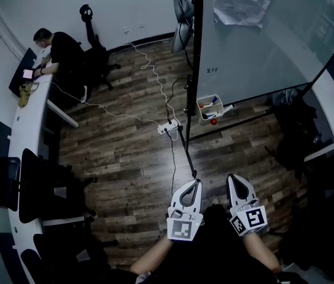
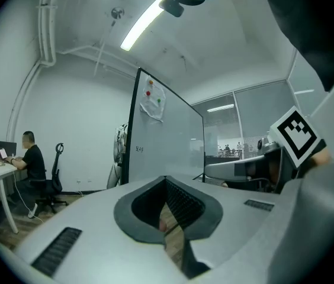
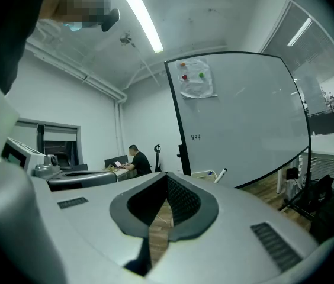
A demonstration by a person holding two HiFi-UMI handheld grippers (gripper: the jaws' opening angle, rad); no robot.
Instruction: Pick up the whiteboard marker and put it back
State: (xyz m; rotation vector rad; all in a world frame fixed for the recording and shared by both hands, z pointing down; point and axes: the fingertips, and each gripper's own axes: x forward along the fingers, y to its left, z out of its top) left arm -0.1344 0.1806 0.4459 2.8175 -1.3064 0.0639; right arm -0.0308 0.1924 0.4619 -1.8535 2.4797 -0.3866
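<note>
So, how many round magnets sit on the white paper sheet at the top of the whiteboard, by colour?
Red round magnets: 2
Green round magnet: 1
Total: 3

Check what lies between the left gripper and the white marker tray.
In the head view, dark wood-plank floor, crossed by the whiteboard stand's black metal leg.
</note>
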